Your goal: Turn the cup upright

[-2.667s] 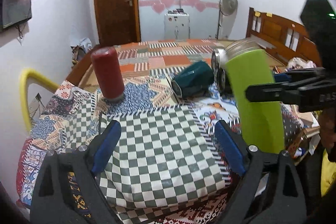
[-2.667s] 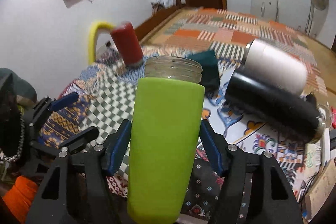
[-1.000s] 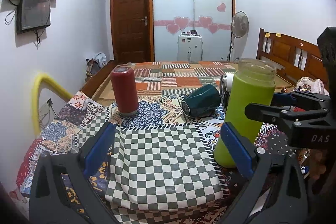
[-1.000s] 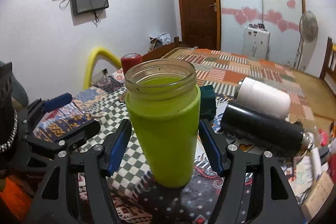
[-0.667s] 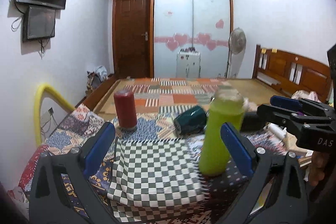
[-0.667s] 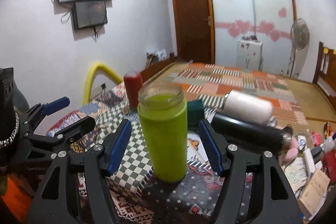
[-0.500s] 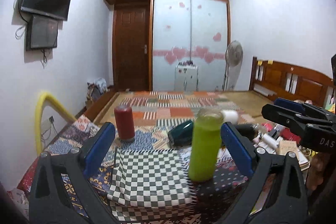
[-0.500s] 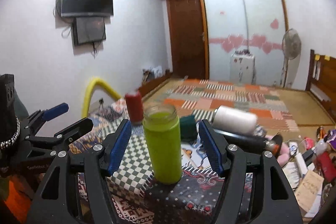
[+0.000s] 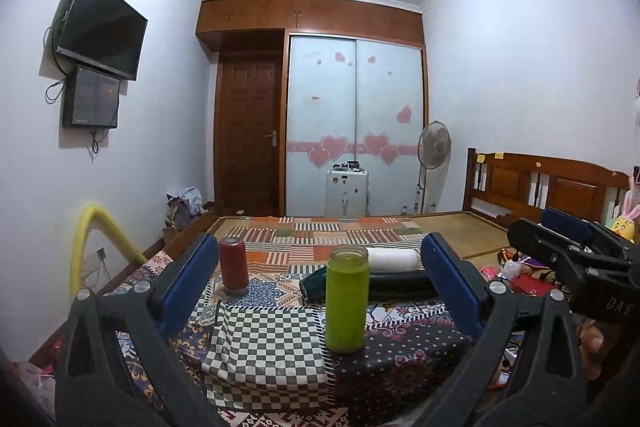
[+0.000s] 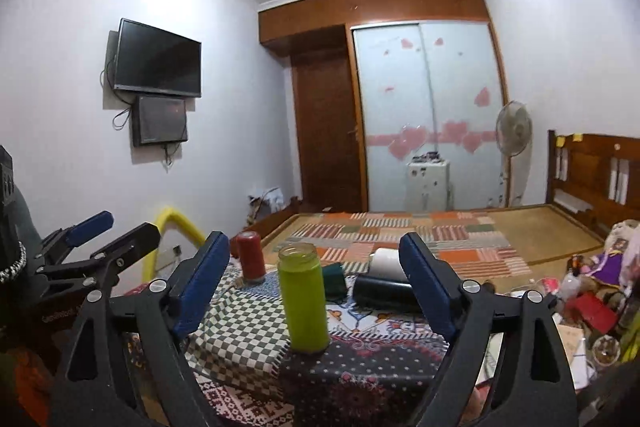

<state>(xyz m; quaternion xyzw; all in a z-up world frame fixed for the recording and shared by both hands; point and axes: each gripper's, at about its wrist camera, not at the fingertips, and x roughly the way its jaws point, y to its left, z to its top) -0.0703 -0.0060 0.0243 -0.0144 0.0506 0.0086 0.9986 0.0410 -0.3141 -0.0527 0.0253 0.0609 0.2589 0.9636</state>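
Observation:
The lime-green cup (image 9: 346, 299) stands upright, mouth up, near the table's front edge; it also shows in the right wrist view (image 10: 304, 303). My left gripper (image 9: 320, 283) is open and empty, well back from the table. My right gripper (image 10: 316, 279) is open and empty too, pulled back with the cup framed between its blue pads but far ahead of them. The right gripper also shows at the right of the left wrist view (image 9: 568, 251), and the left gripper at the left of the right wrist view (image 10: 100, 247).
On the patterned cloth-covered table (image 9: 408, 355) stand an upright red cup (image 9: 234, 269) and, lying on their sides, a dark green cup (image 9: 314, 285), a black bottle (image 9: 400, 287) and a white bottle (image 9: 392, 259). A checkered cloth (image 9: 264, 347) lies at the front. Clutter (image 10: 588, 307) sits to the right.
The right gripper set the green cup upright on the table, opened and let it go. Both grippers then drew back and rose, so the table looks smaller.

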